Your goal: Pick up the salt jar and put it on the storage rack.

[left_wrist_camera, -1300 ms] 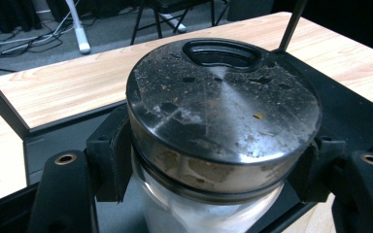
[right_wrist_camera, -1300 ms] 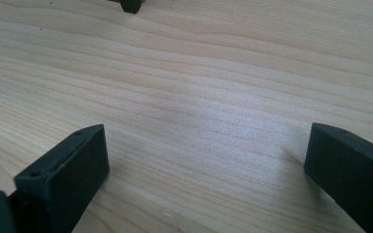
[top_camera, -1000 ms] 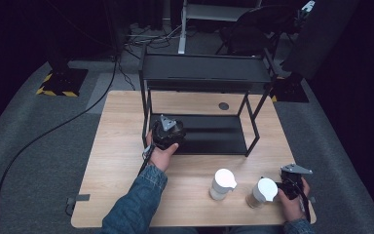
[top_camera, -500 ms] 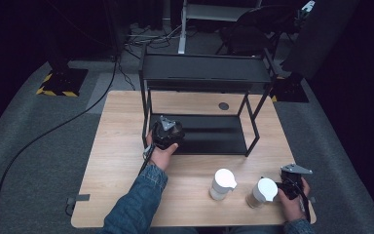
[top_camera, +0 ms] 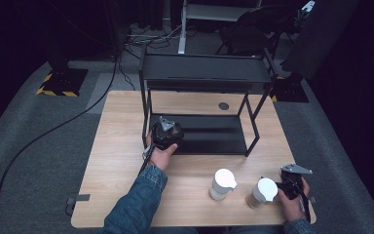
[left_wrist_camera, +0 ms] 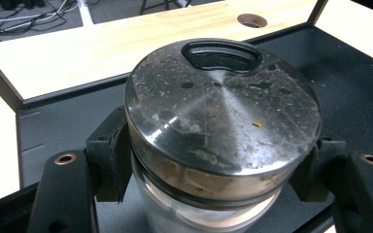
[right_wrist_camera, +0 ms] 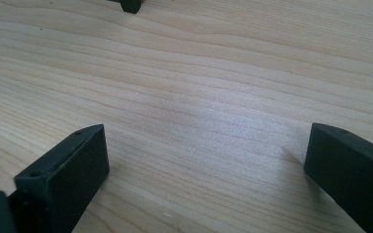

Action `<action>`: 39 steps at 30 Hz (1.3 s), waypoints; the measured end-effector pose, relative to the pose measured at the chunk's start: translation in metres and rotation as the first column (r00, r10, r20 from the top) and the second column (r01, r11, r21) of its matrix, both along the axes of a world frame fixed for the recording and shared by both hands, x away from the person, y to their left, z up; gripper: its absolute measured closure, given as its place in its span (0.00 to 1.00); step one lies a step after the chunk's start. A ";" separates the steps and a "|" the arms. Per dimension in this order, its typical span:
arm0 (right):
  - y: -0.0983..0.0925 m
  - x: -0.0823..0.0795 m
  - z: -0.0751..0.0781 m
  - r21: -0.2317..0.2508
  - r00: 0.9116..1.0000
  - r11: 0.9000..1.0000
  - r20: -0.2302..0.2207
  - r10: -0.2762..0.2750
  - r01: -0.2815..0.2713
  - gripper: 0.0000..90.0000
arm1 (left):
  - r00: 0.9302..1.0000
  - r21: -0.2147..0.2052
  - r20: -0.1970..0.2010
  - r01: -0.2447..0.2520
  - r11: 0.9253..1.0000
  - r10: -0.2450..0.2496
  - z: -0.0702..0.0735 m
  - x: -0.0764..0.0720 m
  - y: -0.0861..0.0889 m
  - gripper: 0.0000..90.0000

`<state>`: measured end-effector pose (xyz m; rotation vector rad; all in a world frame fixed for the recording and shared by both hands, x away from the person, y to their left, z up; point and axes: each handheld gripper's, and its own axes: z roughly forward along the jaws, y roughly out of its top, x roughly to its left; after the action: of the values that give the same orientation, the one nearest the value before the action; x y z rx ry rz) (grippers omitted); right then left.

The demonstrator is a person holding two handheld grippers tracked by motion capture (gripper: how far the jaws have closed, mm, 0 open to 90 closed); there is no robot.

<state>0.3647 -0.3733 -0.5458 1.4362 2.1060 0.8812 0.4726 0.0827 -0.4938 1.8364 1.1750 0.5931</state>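
1. Jar (left_wrist_camera: 221,141) with the dusty metal lid is squeezed tight between the two black jaws of the left claw (top_camera: 165,134). It sits at the front left of the black shelf (top_camera: 209,134), on the low level.
2. Almost nothing has changed since the earlier pictures. The left hand (top_camera: 161,155) is in the same spot by the shelf, and its grip is just as tight.
3. So I think the jar is being put on the shelf, or is about to be lifted off. I cannot tell which.
4. Over on the right, the right claw (top_camera: 292,183) has its jaws wide apart with nothing between them. It rests low over the counter (right_wrist_camera: 199,73), just beside a white-lidded cup (top_camera: 262,191).
5. Another white cup (top_camera: 222,183) stands near it. Both cups are where they were before.
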 end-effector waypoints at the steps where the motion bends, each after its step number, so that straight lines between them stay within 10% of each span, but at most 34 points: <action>1: 0.000 0.000 0.000 0.000 1.000 1.000 0.000 0.000 0.000 0.02 | 1.000 -0.003 0.000 0.000 1.000 0.000 0.000 0.000 0.000 0.34; 9: 0.000 0.000 0.000 0.000 1.000 1.000 0.000 0.000 0.000 0.02 | 1.000 -0.028 -0.005 0.008 1.000 -0.008 0.000 0.000 0.002 0.33; 39: 0.000 0.000 0.000 0.000 1.000 1.000 0.000 0.000 0.000 0.02 | 0.979 -0.064 0.202 0.041 0.997 -0.027 0.067 -0.050 0.020 0.20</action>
<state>0.3647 -0.3733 -0.5458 1.4364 2.1059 0.8812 0.4223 0.1026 -0.4265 1.6927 1.0156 0.6933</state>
